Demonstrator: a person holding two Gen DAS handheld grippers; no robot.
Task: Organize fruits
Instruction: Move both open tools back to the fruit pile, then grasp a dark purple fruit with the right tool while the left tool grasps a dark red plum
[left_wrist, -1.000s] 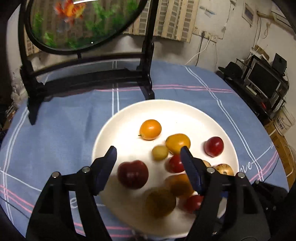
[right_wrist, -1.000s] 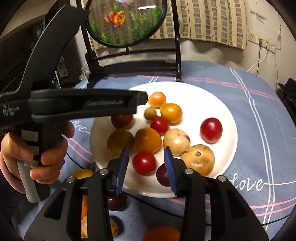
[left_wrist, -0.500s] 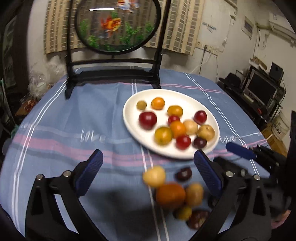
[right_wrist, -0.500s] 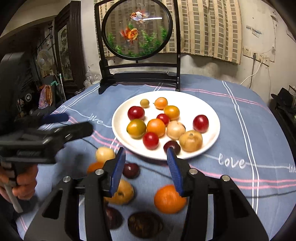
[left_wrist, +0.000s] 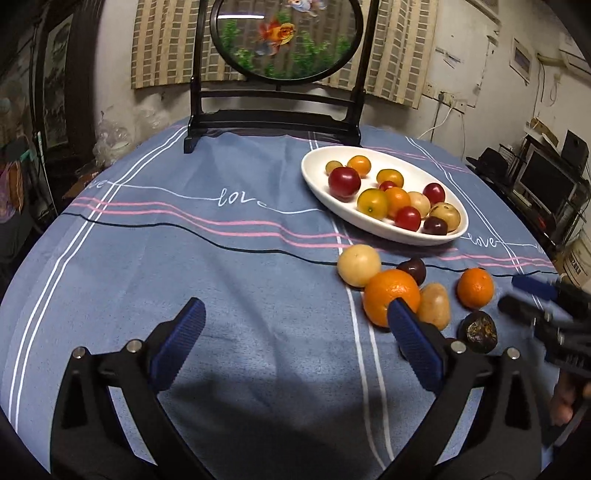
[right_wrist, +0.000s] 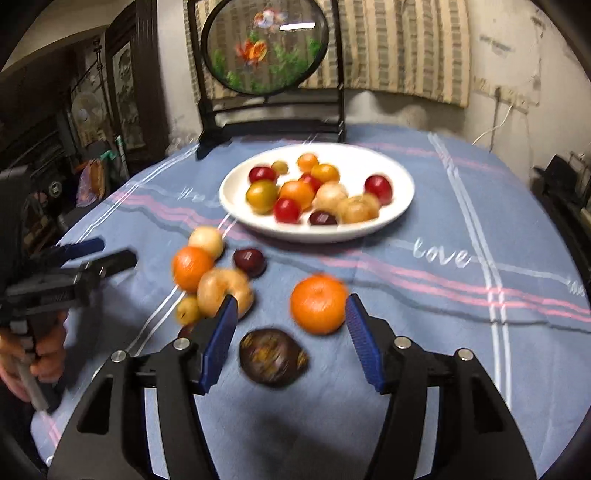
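Note:
A white plate (left_wrist: 314, 173) (right_wrist: 399, 184) holds several small red, orange and yellow fruits. Loose fruits lie on the blue cloth in front of it: a big orange (left_wrist: 391, 295) (right_wrist: 192, 267), a small orange (left_wrist: 475, 288) (right_wrist: 318, 303), a pale round fruit (left_wrist: 358, 265) (right_wrist: 206, 240), a tan fruit (left_wrist: 435, 305) (right_wrist: 223, 290), a dark plum (left_wrist: 413, 270) (right_wrist: 250, 261) and a dark wrinkled fruit (left_wrist: 477, 331) (right_wrist: 272, 356). My left gripper (left_wrist: 295, 336) is open and empty over bare cloth, left of the loose fruits. My right gripper (right_wrist: 290, 334) is open and empty, just behind the small orange and wrinkled fruit.
A black stand with a round goldfish screen (left_wrist: 280, 37) (right_wrist: 266, 48) stands at the table's far edge. Shelves with electronics (left_wrist: 546, 177) are off the right side. The other gripper shows at each view's edge (left_wrist: 546, 317) (right_wrist: 74, 273).
Both grippers have pulled back from above the plate toward the table's near side. The right gripper's jaws have opened wider. The loose fruits have come into view.

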